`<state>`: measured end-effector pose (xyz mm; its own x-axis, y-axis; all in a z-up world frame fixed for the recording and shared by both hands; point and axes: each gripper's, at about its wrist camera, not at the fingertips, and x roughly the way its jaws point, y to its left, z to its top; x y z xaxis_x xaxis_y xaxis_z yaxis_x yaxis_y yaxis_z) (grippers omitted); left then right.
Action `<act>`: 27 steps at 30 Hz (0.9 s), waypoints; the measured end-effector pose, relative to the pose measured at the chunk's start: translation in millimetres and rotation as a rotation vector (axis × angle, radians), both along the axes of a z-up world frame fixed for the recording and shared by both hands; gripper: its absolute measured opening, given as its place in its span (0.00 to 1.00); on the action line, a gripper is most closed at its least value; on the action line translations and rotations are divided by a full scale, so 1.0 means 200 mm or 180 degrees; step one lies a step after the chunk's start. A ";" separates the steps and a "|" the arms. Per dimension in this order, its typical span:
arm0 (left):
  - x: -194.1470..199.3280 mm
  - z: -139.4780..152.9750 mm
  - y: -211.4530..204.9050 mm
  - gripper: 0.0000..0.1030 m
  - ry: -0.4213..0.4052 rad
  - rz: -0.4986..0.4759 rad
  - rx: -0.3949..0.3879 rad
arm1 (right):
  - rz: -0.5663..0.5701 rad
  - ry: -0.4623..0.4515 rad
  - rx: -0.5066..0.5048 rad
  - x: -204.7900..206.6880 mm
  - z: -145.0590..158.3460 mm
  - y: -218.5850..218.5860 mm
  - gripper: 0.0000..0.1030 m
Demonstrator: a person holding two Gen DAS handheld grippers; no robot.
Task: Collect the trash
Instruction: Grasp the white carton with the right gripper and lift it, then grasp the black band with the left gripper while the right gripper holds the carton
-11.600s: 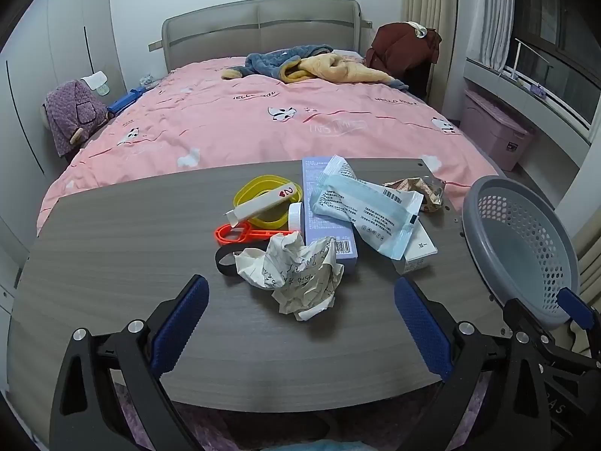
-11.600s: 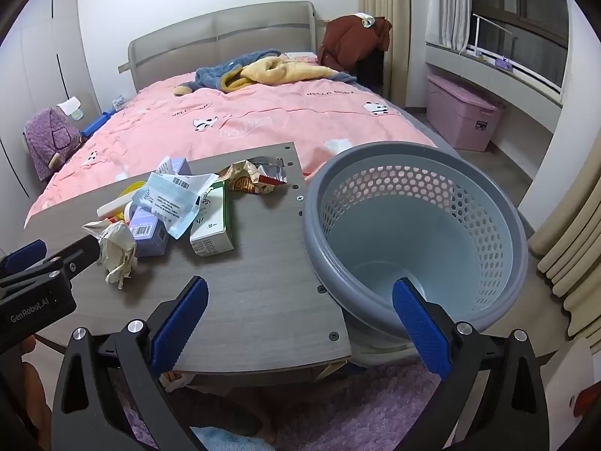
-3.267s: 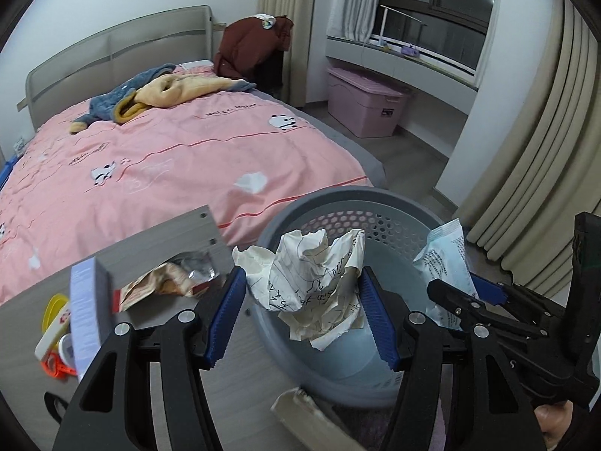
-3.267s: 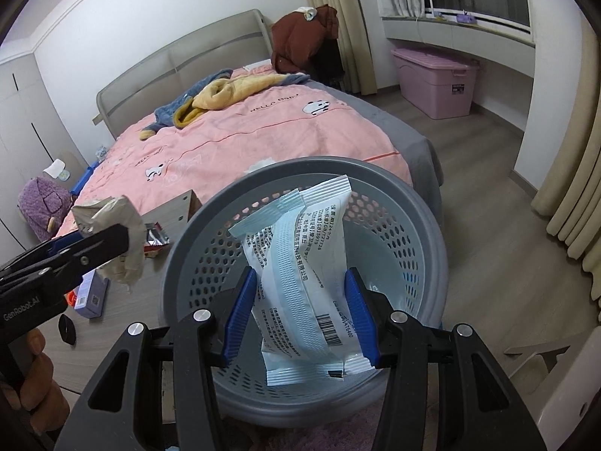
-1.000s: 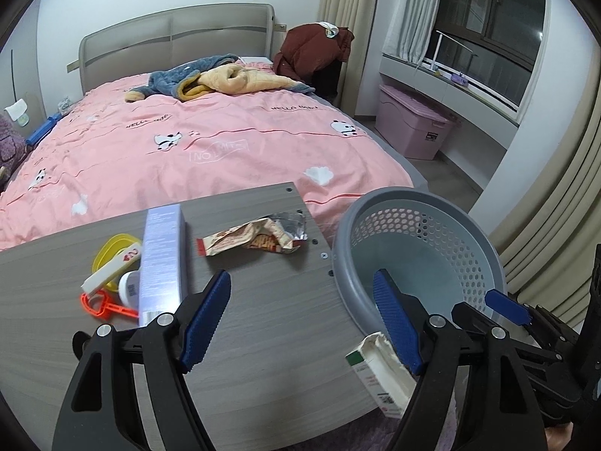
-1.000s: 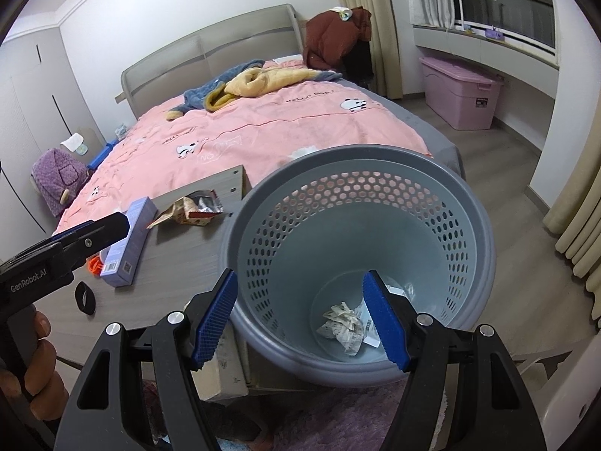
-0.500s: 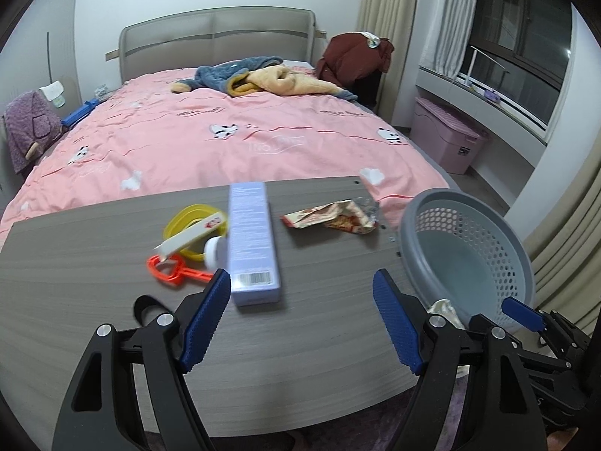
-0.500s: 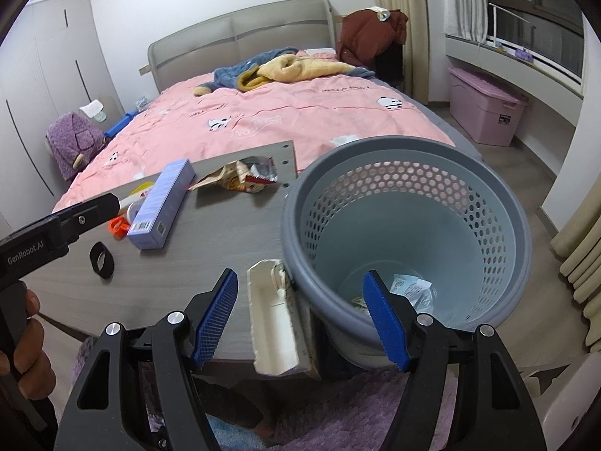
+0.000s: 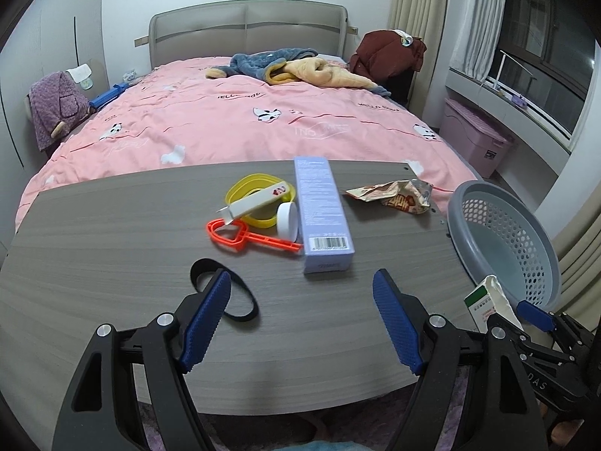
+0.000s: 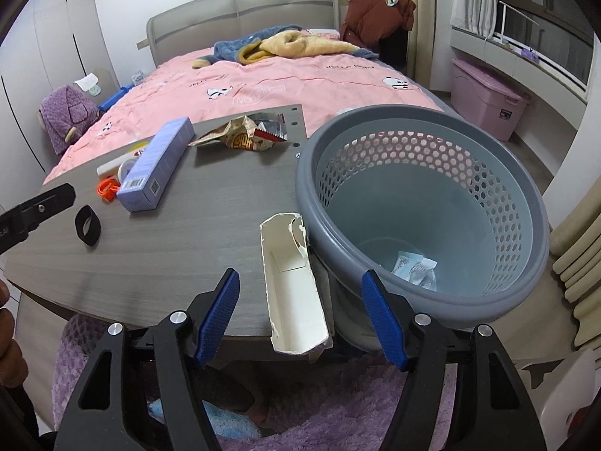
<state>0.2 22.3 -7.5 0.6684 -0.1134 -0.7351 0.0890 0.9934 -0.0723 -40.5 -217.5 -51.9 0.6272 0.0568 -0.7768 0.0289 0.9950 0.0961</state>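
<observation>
The right claw (image 10: 300,310) is spread around a torn white carton (image 10: 293,285), its jaws having just been narrowing, pads not yet pressing. The carton, open-topped with ragged cardboard edges, lies at the wooden table's (image 10: 180,248) edge against the perforated grey plastic basket (image 10: 424,150). The left claw (image 9: 300,317) is held open, empty, above the table.

The black band (image 9: 225,293) is partly hidden behind the left hand-held gripper (image 9: 300,319). In the right wrist view the torn white carton (image 10: 293,293) covers part of the grey basket (image 10: 424,120), whose base is out of sight. The basket's scraps (image 10: 413,267) are too small to identify. A hand (image 10: 9,342) is cut off at the left edge.
</observation>
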 end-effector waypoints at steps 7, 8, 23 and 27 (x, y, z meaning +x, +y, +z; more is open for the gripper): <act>-0.02 -0.01 0.08 0.73 0.0031 0.0115 -0.0018 | 0.0054 0.0079 -0.0083 0.04 -0.05 0.04 0.50; -0.02 -0.01 0.08 0.73 0.0035 0.0125 -0.0018 | 0.0059 0.0092 -0.0084 0.04 -0.06 0.04 0.49; -0.02 -0.09 0.18 0.73 0.0212 0.0261 -0.0017 | 0.0186 0.0117 -0.0009 0.09 -0.06 0.11 0.27; -0.01 -0.13 0.20 0.73 0.0280 0.0300 -0.0027 | 0.0237 0.0035 0.0033 0.10 -0.01 0.12 0.27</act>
